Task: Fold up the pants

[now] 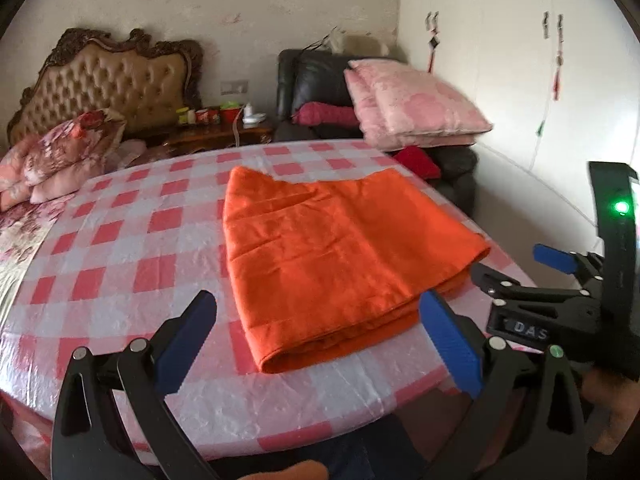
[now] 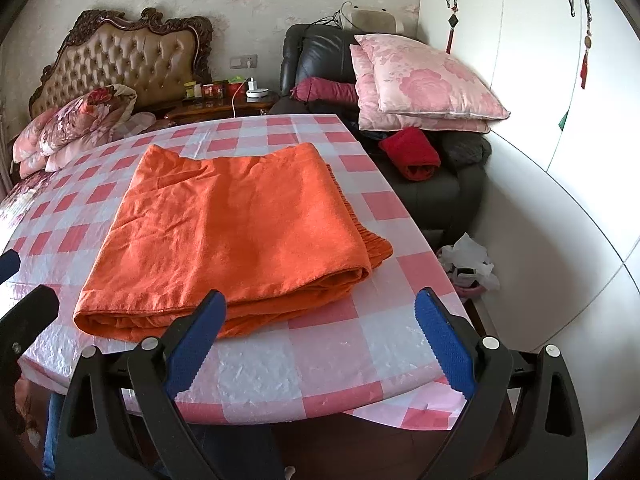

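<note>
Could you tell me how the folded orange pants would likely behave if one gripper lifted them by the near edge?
The folded orange fabric pants would probably droop, since the creased cloth looks soft. The stacked layers at the near fold seem loose, so they may unfold if only the top one is pinched. The glossy pink-and-white checked plastic tablecloth looks smooth, so a push would likely slide the bundle.

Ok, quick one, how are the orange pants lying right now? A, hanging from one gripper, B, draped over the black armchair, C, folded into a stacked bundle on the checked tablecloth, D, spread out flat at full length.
C: the orange pants lie in stacked layers on the checked tablecloth, both grippers open and clear of them.
</note>
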Demonstrator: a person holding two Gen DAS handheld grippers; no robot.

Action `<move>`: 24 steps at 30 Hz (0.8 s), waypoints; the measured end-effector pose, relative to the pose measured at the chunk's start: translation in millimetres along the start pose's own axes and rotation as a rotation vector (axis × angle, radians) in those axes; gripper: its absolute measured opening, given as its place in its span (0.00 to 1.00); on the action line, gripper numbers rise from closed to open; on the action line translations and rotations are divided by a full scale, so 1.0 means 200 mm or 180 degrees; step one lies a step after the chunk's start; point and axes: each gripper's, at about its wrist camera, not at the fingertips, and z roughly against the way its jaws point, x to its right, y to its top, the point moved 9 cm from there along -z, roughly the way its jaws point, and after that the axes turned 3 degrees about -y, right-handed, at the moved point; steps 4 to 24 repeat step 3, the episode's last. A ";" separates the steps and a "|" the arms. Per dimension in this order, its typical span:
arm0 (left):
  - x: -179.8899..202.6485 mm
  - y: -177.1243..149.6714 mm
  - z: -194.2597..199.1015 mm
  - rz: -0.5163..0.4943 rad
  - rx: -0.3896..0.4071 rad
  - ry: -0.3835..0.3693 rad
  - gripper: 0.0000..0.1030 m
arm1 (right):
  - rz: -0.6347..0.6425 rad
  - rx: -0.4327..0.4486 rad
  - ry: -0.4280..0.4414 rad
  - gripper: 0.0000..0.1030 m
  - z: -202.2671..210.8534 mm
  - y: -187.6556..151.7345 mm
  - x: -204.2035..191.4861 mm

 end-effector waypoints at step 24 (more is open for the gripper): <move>-0.01 -0.01 -0.01 0.0013 -0.0046 0.0021 0.98 | 0.0016 -0.0017 0.0011 0.89 -0.01 -0.01 -0.01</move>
